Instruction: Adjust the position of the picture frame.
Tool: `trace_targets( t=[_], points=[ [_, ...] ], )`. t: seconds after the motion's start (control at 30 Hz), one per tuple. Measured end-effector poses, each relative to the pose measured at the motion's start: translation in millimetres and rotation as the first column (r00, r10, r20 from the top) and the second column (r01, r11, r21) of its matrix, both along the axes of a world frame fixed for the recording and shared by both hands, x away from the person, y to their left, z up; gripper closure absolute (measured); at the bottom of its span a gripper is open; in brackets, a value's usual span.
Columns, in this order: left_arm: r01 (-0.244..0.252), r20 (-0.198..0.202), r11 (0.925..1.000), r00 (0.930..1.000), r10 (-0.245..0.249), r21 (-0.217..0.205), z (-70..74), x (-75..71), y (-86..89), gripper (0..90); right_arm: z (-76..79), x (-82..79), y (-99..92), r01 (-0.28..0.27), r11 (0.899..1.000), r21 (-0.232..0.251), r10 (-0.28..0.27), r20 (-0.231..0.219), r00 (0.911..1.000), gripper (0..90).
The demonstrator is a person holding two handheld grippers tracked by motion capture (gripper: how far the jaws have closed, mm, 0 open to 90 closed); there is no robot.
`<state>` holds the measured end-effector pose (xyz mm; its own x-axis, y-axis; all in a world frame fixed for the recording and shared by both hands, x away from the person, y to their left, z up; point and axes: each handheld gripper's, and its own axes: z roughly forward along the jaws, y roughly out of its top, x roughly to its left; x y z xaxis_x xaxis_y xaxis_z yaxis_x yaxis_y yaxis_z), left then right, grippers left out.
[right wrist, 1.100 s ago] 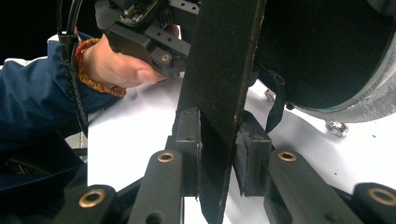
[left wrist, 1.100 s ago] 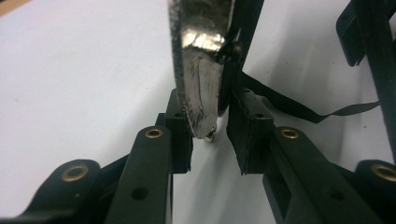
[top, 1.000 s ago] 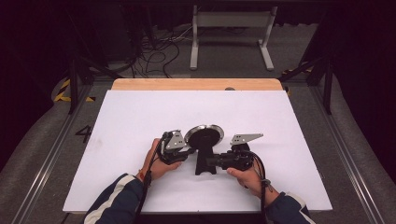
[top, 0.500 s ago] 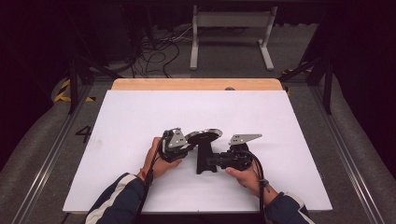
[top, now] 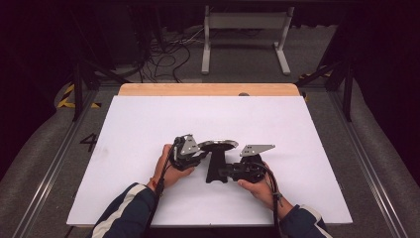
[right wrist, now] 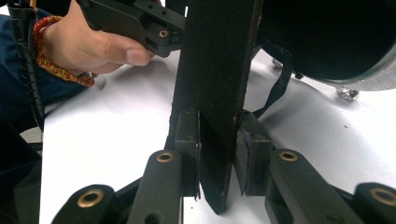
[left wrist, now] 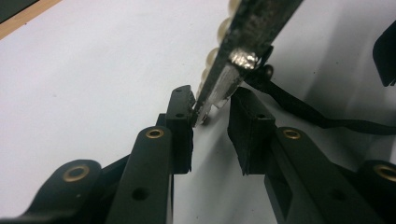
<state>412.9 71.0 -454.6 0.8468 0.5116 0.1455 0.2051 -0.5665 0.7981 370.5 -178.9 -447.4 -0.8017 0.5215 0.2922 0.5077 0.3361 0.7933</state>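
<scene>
A black stand with an upright post (top: 218,162) and a round metal-rimmed disc (top: 218,145) on top sits near the front of the white table. My right gripper (top: 226,172) (right wrist: 217,135) is shut on the post (right wrist: 215,60), one pad on each side. My left gripper (top: 202,155) (left wrist: 212,105) has the disc's rim (left wrist: 233,65) between its pads. Its jaws have just been opening a little, and the rim still touches them. Pale beads (left wrist: 215,56) line the rim, and a black strap (left wrist: 303,112) hangs below it.
The white sheet (top: 148,129) covers the table, with a wooden strip (top: 208,89) along its far edge. Beyond it stand a metal frame (top: 242,29) and loose cables (top: 168,54) on the floor. Rails run along both sides.
The disc looked rounder a second ago and now shows as a thin ellipse, tipped by the left gripper. Both hands stay in place.
</scene>
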Motion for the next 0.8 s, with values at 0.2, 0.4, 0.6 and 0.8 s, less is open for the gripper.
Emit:
trace_targets(
  t=[0.2,0.4,0.6,0.8],
  points=[
    [-0.001,0.000,1.0000,1.0000,0.001,-0.002,1.0,0.1,3.0,69.4,0.2,-0.9,0.5,0.004,1.000,-0.006,-0.004,0.009,0.9999,73.3],
    [0.009,-0.001,0.9996,1.0000,-0.009,-0.026,4.5,-0.8,7.3,67.1,0.4,-1.2,-0.2,0.004,1.000,-0.010,-0.004,0.008,1.0000,73.2],
    [0.032,0.005,0.9992,0.9995,-0.032,-0.023,8.8,-1.7,15.4,65.0,4.3,-2.4,-3.2,0.014,1.000,-0.010,-0.014,0.027,0.9995,73.1],
    [0.045,0.007,0.9987,0.9990,-0.045,-0.023,14.0,-3.4,23.5,63.9,10.5,-5.8,-8.2,0.026,0.999,-0.027,-0.024,0.057,0.9981,73.2]
  ],
)
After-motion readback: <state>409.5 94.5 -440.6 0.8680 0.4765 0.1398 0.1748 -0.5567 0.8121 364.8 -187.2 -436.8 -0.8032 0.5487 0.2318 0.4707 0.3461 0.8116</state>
